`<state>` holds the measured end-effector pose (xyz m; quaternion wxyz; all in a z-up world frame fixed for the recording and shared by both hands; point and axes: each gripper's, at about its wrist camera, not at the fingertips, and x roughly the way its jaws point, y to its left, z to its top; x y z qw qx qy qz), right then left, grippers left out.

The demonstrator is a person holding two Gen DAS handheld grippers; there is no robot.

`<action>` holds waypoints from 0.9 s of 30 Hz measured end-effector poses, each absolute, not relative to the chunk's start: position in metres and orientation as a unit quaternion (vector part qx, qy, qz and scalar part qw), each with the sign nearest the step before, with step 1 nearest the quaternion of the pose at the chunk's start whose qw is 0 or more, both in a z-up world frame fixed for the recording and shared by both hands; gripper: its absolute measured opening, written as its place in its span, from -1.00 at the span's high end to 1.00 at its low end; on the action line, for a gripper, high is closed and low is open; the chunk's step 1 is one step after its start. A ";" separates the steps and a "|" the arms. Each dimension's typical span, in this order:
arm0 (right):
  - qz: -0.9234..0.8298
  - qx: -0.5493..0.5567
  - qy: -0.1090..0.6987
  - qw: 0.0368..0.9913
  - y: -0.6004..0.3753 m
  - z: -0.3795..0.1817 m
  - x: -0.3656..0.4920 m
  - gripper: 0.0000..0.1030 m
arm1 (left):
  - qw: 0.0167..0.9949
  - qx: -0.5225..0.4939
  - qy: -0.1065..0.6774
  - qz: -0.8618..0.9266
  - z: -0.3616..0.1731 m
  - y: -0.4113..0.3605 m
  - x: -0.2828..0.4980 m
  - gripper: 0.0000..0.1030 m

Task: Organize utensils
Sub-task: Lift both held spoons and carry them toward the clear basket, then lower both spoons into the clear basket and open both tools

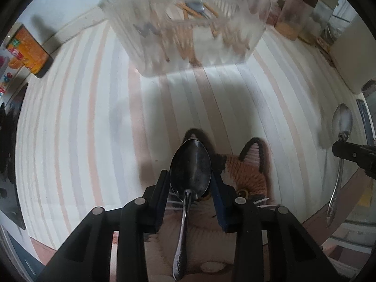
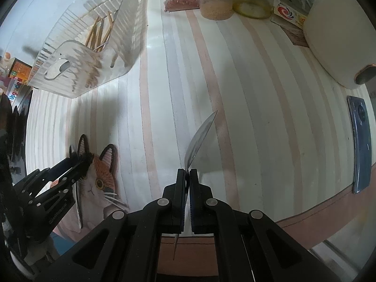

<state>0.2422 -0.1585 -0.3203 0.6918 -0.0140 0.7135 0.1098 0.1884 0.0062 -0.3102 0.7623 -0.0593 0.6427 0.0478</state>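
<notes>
The left claw (image 1: 190,183) pinches a dark metal spoon (image 1: 189,176) above the cat-face mat (image 1: 249,171); the right claw (image 2: 187,172) is pressed onto a shiny steel spoon (image 2: 199,138) (seen edge-on). Beyond, on the striped tabletop (image 1: 94,117), stands a clear ribbed plastic utensil basket (image 1: 188,23).

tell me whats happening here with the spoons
A person holds a gripper in each hand, each clamped on a metal spoon. The left gripper grips its spoon by the bowl; the right gripper pinches another spoon edge-on. Both are above the striped tablecloth; the clear utensil organizer lies ahead.
</notes>
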 end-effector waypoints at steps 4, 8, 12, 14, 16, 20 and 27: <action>0.115 -0.009 0.707 0.698 -0.159 -0.311 0.245 0.95 | 0.773 -0.068 0.629 0.048 -0.288 0.009 0.180 0.39; 0.123 -0.002 0.696 0.708 -0.155 -0.296 0.249 0.95 | 0.785 -0.083 0.613 0.047 -0.259 0.022 0.170 0.39; 0.138 0.003 0.681 0.719 -0.146 -0.274 0.254 0.95 | 0.803 -0.099 0.585 0.056 -0.228 0.038 0.170 0.39; 0.149 0.008 0.670 0.727 -0.141 -0.258 0.258 0.95 | 0.814 -0.110 0.568 0.060 -0.209 0.049 0.173 0.39; 0.158 0.015 0.661 0.734 -0.135 -0.245 0.263 0.95 | 0.825 -0.122 0.549 0.060 -0.187 0.057 0.176 0.39; 0.175 0.034 0.639 0.748 -0.125 -0.215 0.285 0.95 | 0.841 -0.136 0.520 0.060 -0.152 0.070 0.190 0.39; 0.195 0.061 0.614 0.763 -0.092 -0.186 0.362 0.95 | 0.858 -0.172 0.479 0.065 -0.104 0.098 0.245 0.39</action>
